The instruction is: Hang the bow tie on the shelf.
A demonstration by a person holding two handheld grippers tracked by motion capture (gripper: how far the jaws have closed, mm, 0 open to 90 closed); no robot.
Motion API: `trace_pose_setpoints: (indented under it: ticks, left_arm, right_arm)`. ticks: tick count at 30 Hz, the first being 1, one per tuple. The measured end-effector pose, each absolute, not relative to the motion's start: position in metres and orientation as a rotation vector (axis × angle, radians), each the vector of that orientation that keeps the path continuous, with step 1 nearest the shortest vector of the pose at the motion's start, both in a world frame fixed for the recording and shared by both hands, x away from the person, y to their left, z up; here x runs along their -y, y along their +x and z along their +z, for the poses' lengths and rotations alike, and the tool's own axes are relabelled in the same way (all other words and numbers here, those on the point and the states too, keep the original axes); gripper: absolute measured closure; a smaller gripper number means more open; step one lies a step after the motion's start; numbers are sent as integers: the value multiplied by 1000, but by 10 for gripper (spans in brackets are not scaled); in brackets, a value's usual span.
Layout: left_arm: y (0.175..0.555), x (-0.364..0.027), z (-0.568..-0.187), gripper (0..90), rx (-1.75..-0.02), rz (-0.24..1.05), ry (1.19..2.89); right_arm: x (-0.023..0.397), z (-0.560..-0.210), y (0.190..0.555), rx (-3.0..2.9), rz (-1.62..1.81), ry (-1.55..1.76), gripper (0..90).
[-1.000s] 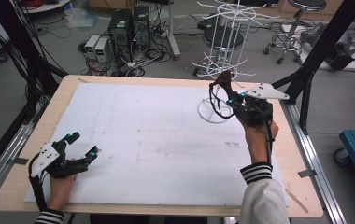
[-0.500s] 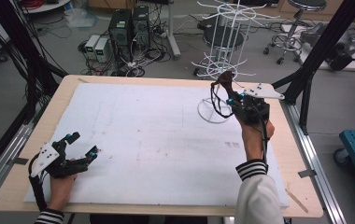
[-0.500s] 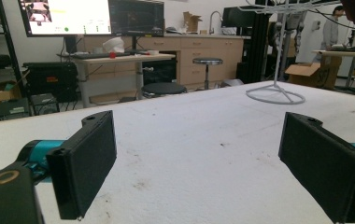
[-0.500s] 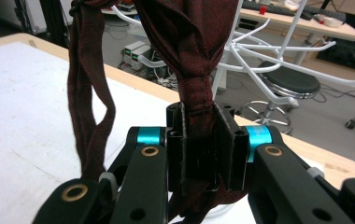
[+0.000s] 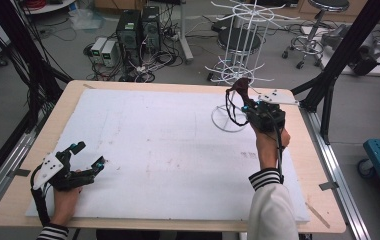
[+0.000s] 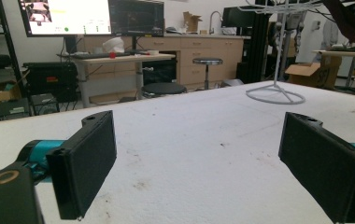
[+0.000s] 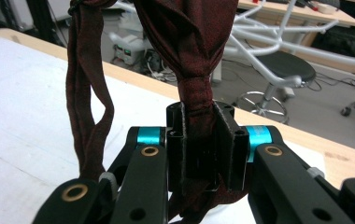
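White-covered table (image 5: 168,150): your right gripper (image 7: 199,135) pinches dark red fabric strap (image 7: 192,56) that may snag, seemingly, on the white wire rack (image 5: 238,65); left gripper (image 6: 199,163) gapes empty.

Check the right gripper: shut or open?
Shut. In the right gripper view the right gripper has its jaws clamped on a dark red cloth, with the bunched fabric pinched between the pads and the rest rising above.

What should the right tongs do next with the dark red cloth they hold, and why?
Probably lift a little higher toward an arm of the white wire rack. The right tongs are shut on the dark red cloth band beside the rack, and its loop hangs free, apparently not on any arm yet. The left tongs rest open, far away.
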State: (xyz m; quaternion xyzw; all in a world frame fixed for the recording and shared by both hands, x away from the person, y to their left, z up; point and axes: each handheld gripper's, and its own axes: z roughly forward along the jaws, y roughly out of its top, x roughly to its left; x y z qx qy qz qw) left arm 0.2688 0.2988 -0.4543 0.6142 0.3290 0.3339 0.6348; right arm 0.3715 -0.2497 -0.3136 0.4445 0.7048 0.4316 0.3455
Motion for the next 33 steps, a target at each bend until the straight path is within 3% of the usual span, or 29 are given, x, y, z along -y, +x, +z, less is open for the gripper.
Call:
trace_pose_setpoints:
  ticks: [33]
  left_arm:
    - [269,-299,-454,117,-752,764,1403]
  right_arm:
    - [259,-356,388,-1837,1096,1287,759]
